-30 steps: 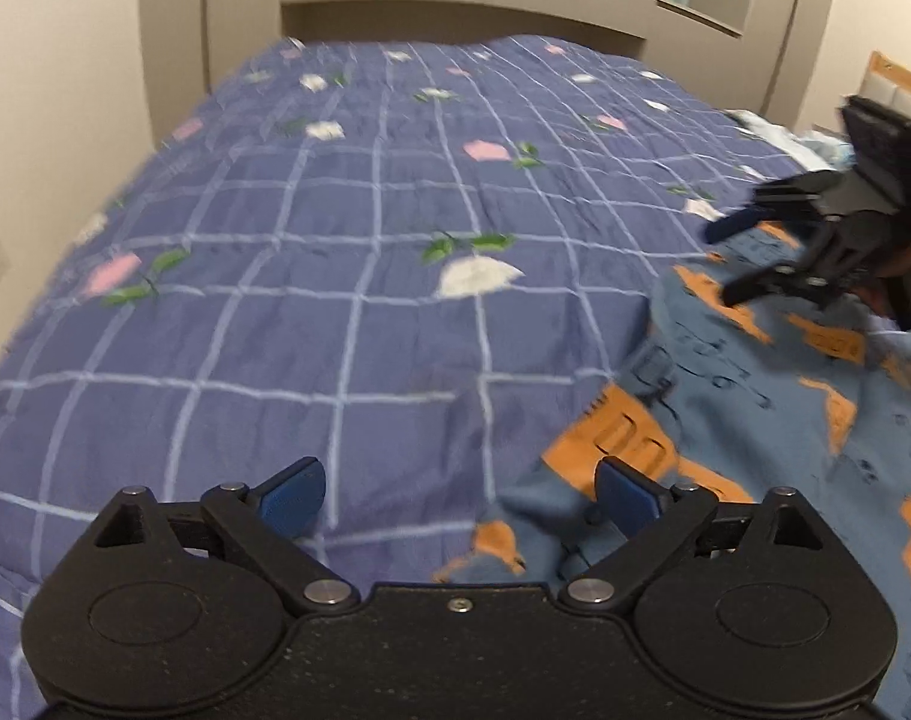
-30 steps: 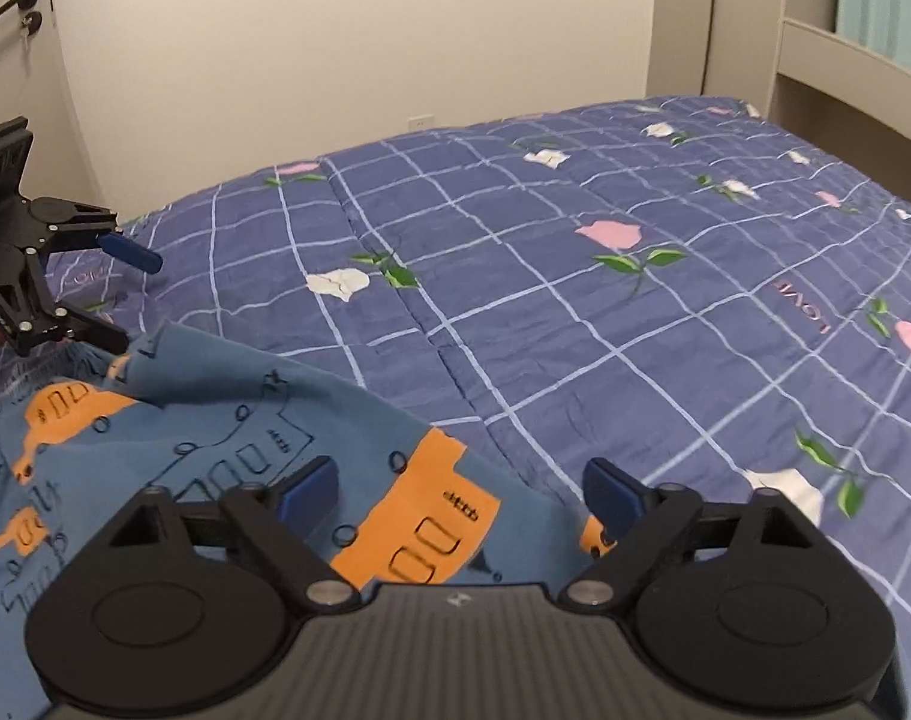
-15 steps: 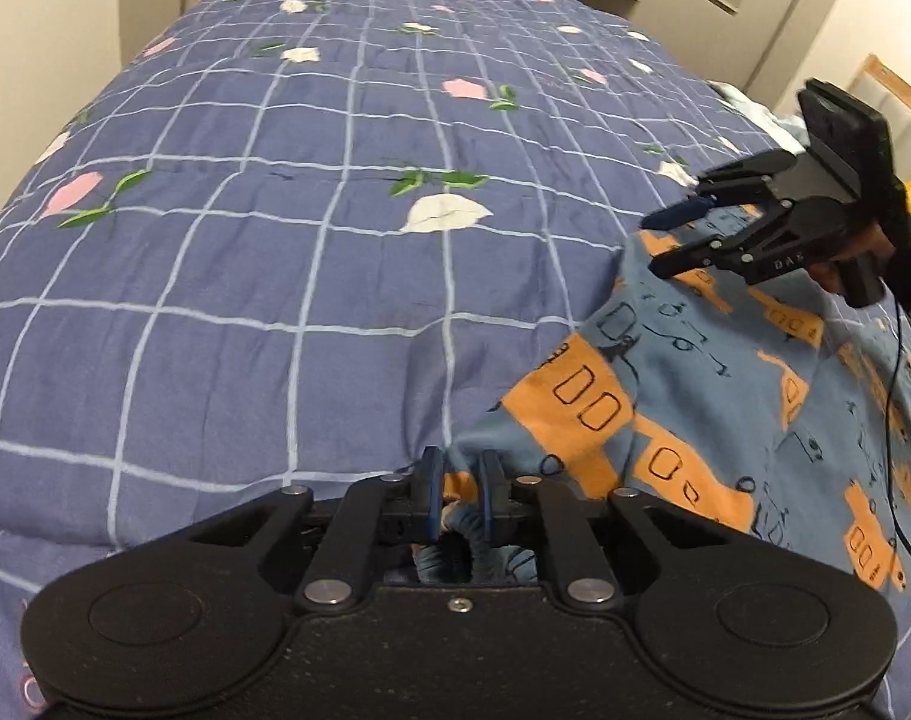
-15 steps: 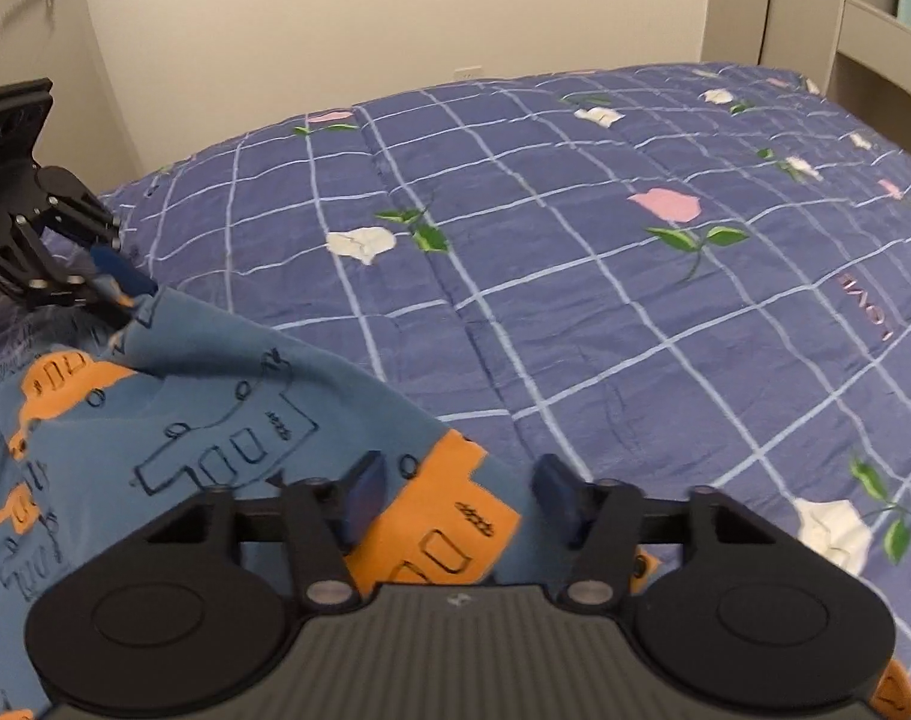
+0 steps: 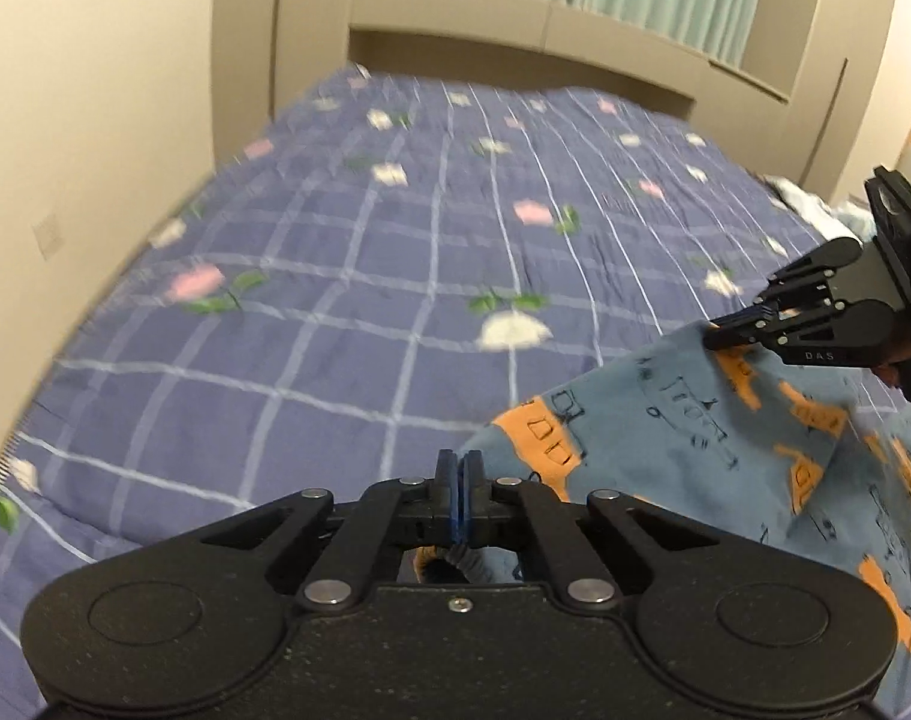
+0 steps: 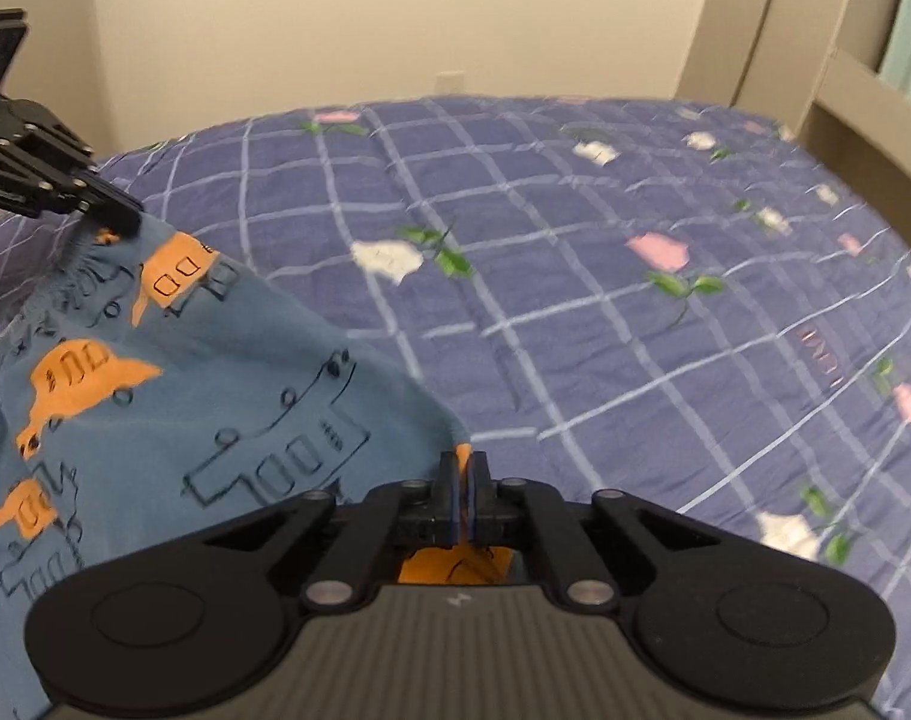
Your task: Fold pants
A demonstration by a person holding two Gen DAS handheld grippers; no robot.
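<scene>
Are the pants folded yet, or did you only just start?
Only just started. Done: both grips are made. The left hand-held gripper and the right hand-held gripper have just closed, each pinching an edge of the blue pants with orange cars, and the pinched edge looks raised off the purple checked bedspread. In hand: carrying that edge. Left: no finished fold shows yet, so laying the fabric over and flattening it remain.

My view cuts the pants (image 6: 215, 396) off at the lower left edge, the quilt (image 5: 395, 276) smears with blur, and its small lettering (image 6: 821, 354) is unreadable.
</scene>
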